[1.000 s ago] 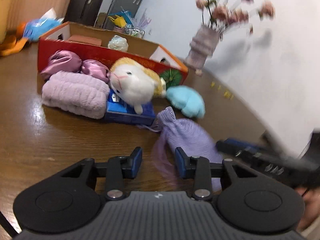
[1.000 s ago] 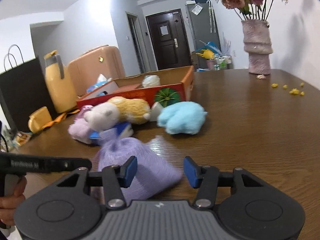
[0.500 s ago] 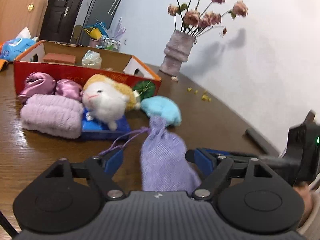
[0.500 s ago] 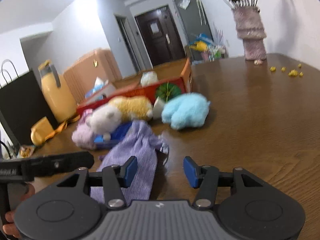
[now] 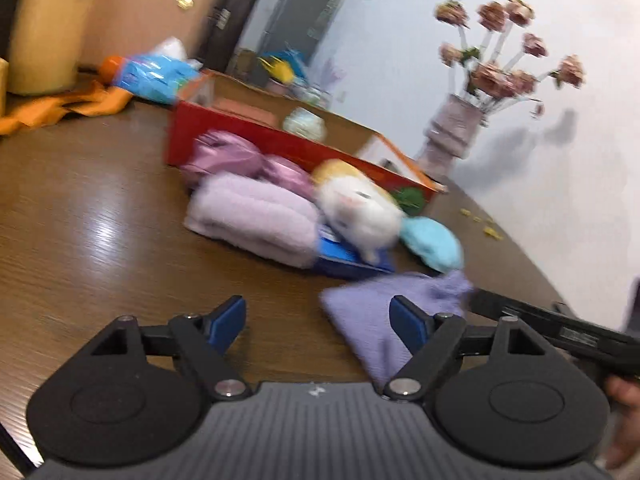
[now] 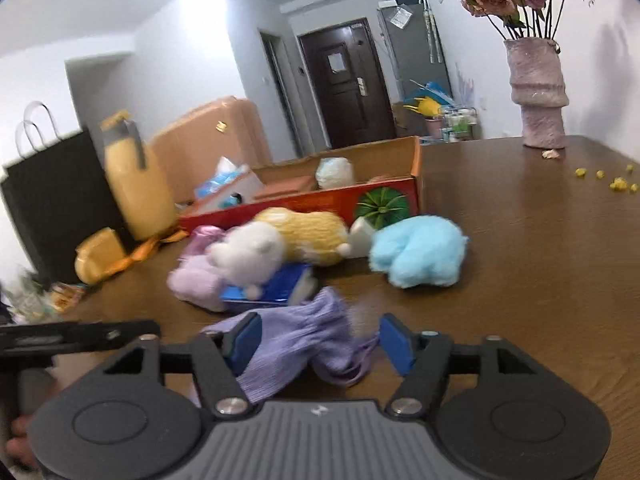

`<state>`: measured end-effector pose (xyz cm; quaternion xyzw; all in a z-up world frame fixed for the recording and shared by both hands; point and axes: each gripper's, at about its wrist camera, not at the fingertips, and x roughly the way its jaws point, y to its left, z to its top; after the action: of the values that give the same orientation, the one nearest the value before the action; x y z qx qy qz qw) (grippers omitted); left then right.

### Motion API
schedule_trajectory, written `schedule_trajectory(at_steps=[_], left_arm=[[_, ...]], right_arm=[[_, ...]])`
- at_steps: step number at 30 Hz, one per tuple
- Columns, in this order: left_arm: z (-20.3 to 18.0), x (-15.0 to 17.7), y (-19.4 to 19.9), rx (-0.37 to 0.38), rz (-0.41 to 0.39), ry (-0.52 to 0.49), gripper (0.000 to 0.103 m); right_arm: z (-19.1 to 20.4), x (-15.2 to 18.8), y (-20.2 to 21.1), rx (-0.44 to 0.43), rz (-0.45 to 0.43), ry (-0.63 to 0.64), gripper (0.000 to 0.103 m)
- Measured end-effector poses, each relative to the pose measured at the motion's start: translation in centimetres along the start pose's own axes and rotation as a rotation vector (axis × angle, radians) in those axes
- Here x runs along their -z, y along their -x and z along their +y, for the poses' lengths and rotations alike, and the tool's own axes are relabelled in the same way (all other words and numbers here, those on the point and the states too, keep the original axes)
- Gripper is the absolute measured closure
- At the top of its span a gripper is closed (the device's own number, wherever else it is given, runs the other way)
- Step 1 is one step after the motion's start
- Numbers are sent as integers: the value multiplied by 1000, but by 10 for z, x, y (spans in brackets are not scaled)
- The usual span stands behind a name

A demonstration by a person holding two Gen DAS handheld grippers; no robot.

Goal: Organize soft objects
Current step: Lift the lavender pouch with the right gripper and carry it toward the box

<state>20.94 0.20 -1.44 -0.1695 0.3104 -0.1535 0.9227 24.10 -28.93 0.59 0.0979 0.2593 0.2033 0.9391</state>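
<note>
- Whereas half a second ago the purple pouch (image 6: 296, 344) stood upright between the left tool (image 5: 318, 316), it now lies flat on the tabletop (image 5: 80, 216).
- Left tool: wide, empty.
- Right tool (image 6: 320, 340): wide, straddling the pouch.

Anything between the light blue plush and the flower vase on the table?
Nothing: right wrist view shows bare tabletop between the light blue plush and flower vase.

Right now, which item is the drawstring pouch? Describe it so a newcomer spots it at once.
Start at the red cardboard box on the wooden table; a heap of plush toys lies in front of it. Nearer the camera than the heap, between the open right gripper's fingers, lies the lavender pouch. Unlike its fluffy neighbours, it is flat, ribbed fabric with a gathered neck.
</note>
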Motion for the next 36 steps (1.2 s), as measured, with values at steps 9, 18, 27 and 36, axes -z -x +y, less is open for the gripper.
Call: schedule_trajectory(at_steps=[9,18,27,36], left_arm=[[-19,13,-25,81,58,5,68],[-6,0,1,157,5,-3,82],[4,-139,13,208,-187,-113,85],[59,-245,-140,-136,5,-171,88]], right_arm=[[0,14,-27,-74,50,-93,74],[17,18,-4,-47,37,-85,77],[51,-102,-21,-106,-127,11,78],[59,-202,-238,-38,213,22,78]])
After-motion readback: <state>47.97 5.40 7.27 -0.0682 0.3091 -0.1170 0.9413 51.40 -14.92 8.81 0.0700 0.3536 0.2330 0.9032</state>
